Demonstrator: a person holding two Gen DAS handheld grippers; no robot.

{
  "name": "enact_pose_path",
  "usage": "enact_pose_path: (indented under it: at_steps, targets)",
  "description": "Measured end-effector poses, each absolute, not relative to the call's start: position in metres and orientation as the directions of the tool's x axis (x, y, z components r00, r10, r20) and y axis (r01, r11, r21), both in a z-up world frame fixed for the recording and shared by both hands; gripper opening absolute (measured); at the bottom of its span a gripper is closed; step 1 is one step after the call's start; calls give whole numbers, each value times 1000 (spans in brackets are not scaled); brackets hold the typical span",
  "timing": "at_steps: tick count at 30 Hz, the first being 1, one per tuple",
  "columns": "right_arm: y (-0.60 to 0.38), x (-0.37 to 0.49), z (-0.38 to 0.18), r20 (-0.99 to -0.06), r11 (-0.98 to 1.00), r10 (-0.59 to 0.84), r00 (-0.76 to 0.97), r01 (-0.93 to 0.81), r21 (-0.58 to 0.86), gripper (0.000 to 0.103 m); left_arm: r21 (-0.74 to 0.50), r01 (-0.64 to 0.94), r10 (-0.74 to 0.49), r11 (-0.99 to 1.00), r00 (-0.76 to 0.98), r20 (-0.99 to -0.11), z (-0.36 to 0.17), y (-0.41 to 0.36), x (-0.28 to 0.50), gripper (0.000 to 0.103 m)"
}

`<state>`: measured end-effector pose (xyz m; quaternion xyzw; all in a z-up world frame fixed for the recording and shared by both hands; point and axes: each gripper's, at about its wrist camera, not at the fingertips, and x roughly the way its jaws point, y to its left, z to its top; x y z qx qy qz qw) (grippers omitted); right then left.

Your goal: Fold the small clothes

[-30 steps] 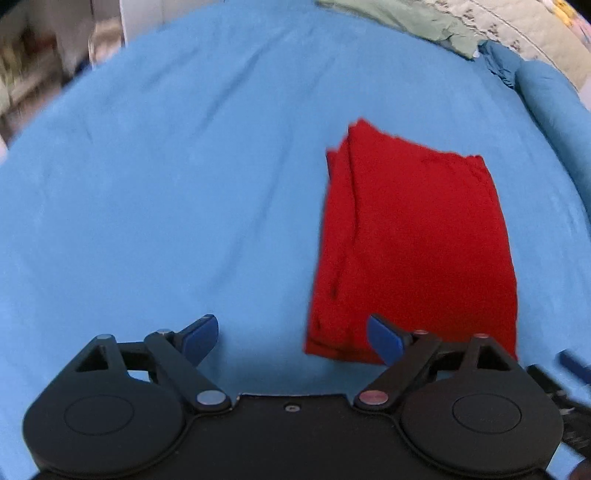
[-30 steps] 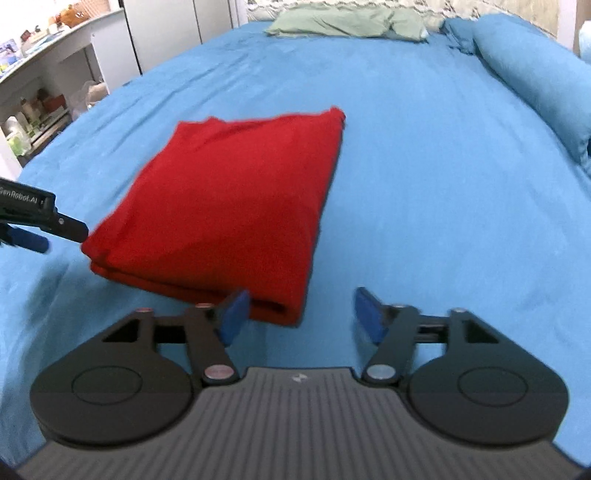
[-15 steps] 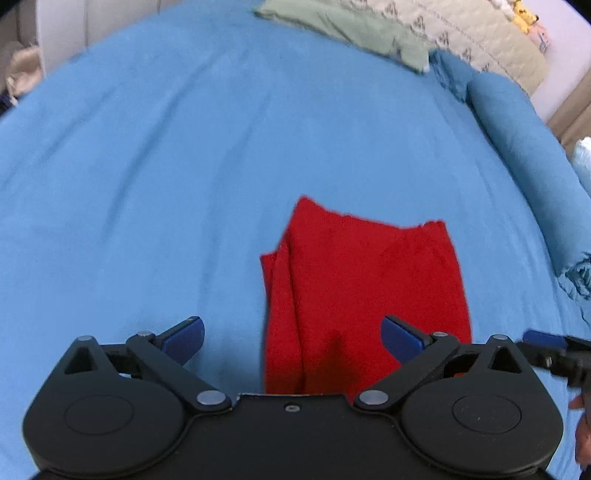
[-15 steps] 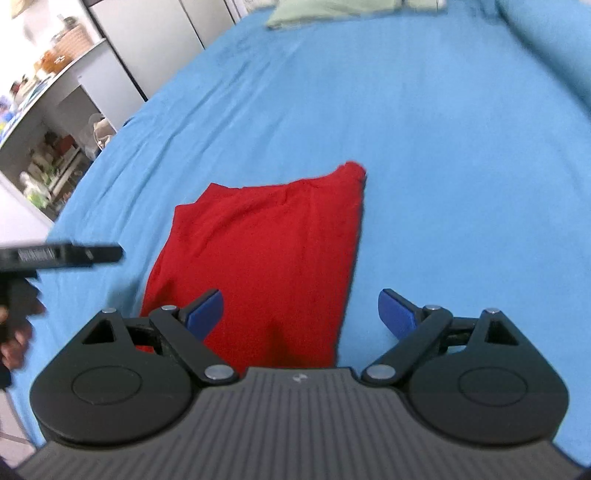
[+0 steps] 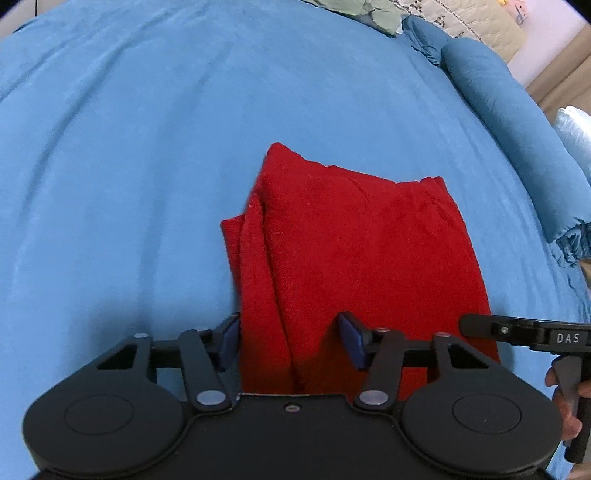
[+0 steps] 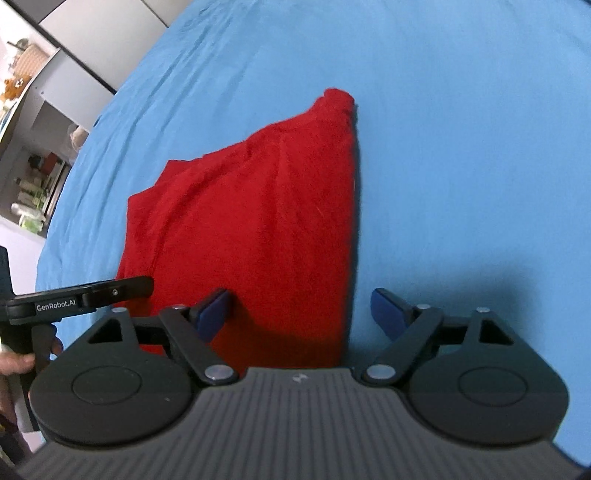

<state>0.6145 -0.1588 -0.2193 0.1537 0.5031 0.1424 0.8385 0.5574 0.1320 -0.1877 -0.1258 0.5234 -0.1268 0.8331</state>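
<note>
A folded red garment (image 5: 354, 251) lies flat on the blue bedspread (image 5: 129, 166); it also shows in the right wrist view (image 6: 258, 221). My left gripper (image 5: 290, 341) is open, its blue pads straddling the garment's near left corner. My right gripper (image 6: 304, 310) is open over the garment's near right corner, its left pad above the cloth and its right pad above the bedspread. Whether the pads touch the cloth I cannot tell. Each gripper's body shows at the edge of the other's view.
A rolled blue blanket (image 5: 517, 122) runs along the bed's right side. A green pillow (image 5: 362, 11) and a patterned quilt (image 5: 472, 26) lie at the head. Shelves with clutter (image 6: 37, 177) and a white cabinet (image 6: 103, 40) stand left of the bed.
Both grippers have moved toward the garment's near edge and lowered, and now straddle its two near corners. The left jaws have narrowed. The garment has not moved.
</note>
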Motion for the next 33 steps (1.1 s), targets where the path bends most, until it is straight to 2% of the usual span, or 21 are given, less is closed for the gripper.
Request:
enact_pose_path:
  at_steps: [3, 4, 5, 6, 8, 11, 18, 22, 27, 30, 33]
  targets:
    - [-156, 616, -222, -796, 905, 403, 452, -71, 419, 94, -342, 79, -342, 937, 423, -839, -191, 128, 559, 50]
    - [-154, 617, -223, -795, 904, 405, 451, -68, 422, 90, -343, 77, -342, 936, 424, -839, -191, 127, 558, 49]
    - [-152, 618, -224, -792, 900, 414, 448, -72, 430, 78, -342, 75, -340, 937, 426, -839, -191, 126, 559, 43]
    - [-150, 619, -223, -791, 899, 419, 445, -80, 431, 73, -331, 80, -332, 940, 432, -839, -190, 123, 559, 39]
    - [-145, 618, -219, -793, 908, 405, 455, -103, 406, 54, -300, 89, -307, 950, 442, -843, -184, 119, 555, 31]
    - [-139, 611, -206, -785, 915, 392, 480, -118, 385, 44, -265, 82, -272, 961, 457, -847, -174, 112, 552, 25]
    - [-140, 586, -168, -736, 915, 392, 552, -149, 375, 41, -242, 115, -267, 963, 488, -831, -138, 98, 532, 18]
    - [-161, 560, -145, -698, 905, 407, 589, -154, 397, 41, -224, 146, -267, 964, 517, -813, -111, 78, 507, 18]
    - [-207, 512, -121, -688, 893, 421, 591, -136, 429, 41, -262, 155, -304, 953, 519, -799, -85, 42, 468, 18]
    - [-232, 481, -121, -700, 890, 427, 572, -131, 436, 41, -258, 163, -305, 952, 503, -808, -82, 14, 441, 18]
    - [-255, 457, -143, -731, 902, 409, 547, -122, 413, 41, -265, 156, -308, 951, 463, -831, -105, -17, 424, 18]
